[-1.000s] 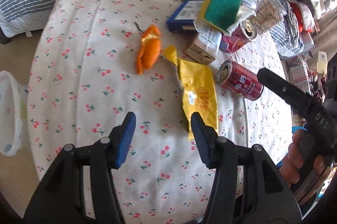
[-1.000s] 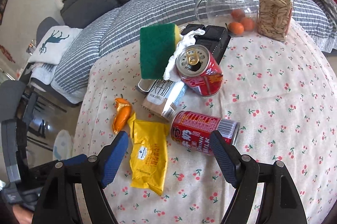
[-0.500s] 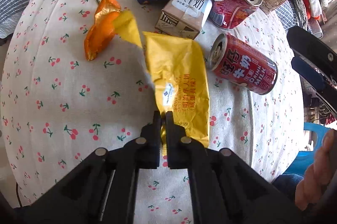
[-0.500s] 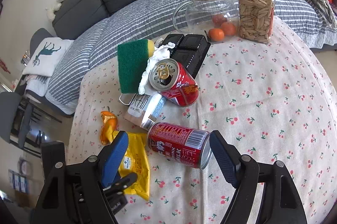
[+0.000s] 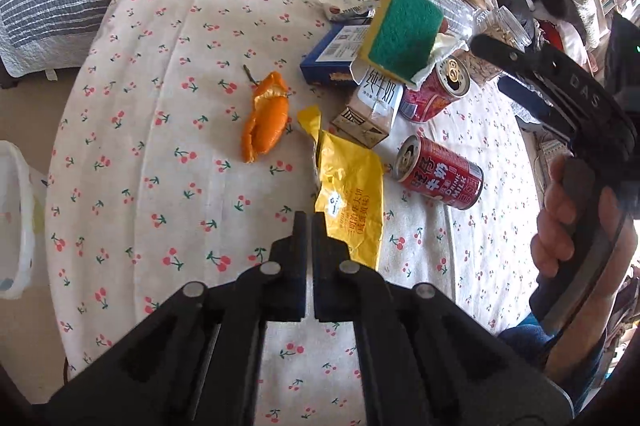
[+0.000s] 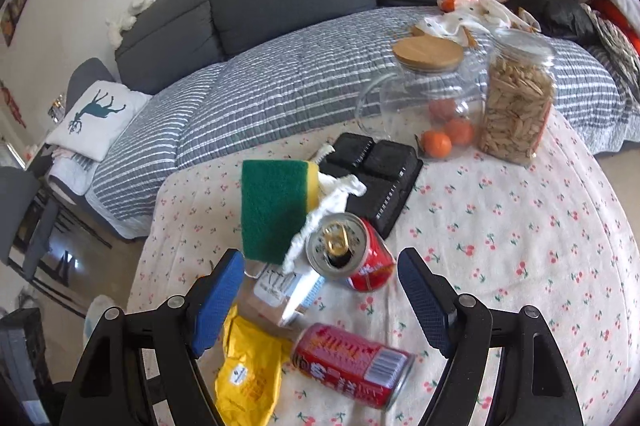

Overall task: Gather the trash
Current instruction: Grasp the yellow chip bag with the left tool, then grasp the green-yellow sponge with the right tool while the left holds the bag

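My left gripper is shut, its tips pinching the near left edge of a yellow wrapper whose left side curls up off the cherry-print tablecloth. An orange peel lies to the wrapper's left and a red can lies on its side to the right. My right gripper is open and holds nothing. It hovers over a second, tilted red can, with the lying can and the wrapper below it. A hand grips its handle.
A milk carton, a green sponge, a white tissue and a blue box are piled behind the wrapper. Farther back stand a black tray, a glass jug and a seed jar. A white bag hangs off the table's left.
My left gripper went from open to shut on the wrapper's edge, dipping down to it and pulling back up. My right gripper stayed open and moved forward from the lying can toward the tilted one.
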